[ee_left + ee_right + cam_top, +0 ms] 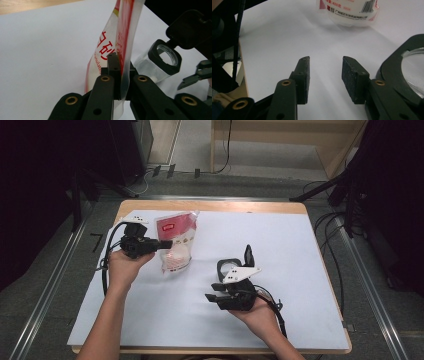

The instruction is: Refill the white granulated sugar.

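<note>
A red and white pouch (176, 240) with white contents stands on the white sheet at the left. My left gripper (167, 243) is shut on its side seam; in the left gripper view the pads (113, 67) pinch the clear and red edge of the pouch (106, 47). A clear jar (229, 266) with a black rim and its flip lid (248, 254) raised sits near the middle. My right gripper (210, 292) is just in front of the jar, jaws pointing left. In the right gripper view it (325, 67) is open with nothing between the pads, and the jar's rim (397, 65) lies beside its right jaw.
The white sheet (300, 250) covers most of the wooden table (210, 206). Cables trail from both grippers toward the person's forearms. Dark stands and cables sit on the floor around the table.
</note>
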Tool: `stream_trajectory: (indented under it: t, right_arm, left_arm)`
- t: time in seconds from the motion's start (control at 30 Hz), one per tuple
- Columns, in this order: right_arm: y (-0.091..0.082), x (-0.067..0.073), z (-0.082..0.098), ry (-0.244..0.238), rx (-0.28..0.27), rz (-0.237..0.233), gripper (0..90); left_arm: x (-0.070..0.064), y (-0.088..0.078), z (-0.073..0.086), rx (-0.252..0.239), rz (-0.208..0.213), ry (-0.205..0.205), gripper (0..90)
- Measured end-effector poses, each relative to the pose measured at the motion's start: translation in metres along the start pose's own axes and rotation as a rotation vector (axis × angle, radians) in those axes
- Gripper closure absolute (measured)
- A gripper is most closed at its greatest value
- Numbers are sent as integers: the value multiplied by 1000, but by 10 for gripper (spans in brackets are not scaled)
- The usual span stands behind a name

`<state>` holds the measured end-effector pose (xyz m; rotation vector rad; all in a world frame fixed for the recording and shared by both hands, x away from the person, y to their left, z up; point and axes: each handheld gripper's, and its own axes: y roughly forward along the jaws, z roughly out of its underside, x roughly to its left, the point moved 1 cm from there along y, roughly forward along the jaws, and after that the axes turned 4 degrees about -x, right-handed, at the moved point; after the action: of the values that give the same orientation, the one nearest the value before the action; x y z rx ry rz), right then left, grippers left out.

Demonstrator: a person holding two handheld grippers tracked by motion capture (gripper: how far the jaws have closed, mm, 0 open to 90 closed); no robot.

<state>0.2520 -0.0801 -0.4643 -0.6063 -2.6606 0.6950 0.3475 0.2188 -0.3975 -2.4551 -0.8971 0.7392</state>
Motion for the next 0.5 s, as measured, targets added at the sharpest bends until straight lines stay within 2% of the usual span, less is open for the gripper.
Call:
stream_trajectory:
  t: [0.17,0.27,0.33,0.37,0.5]
  right_arm:
    - [8,2,-4,8,1,1,593]
    - [12,3,-3,11,2,3,580]
    - [15,4,-2,4,7,7,580]
    - [16,5,-2,10,10,6,579]
    - [21,7,3,17,27,6,578]
  left_arm:
    - [-14,-9,-7,-5,22,30,900]
    - [-20,-13,-9,-3,48,31,900]
    - [-22,-14,-10,4,62,41,900]
    - [-24,-14,-9,7,71,29,900]
    - [-31,-16,-9,26,80,48,900]
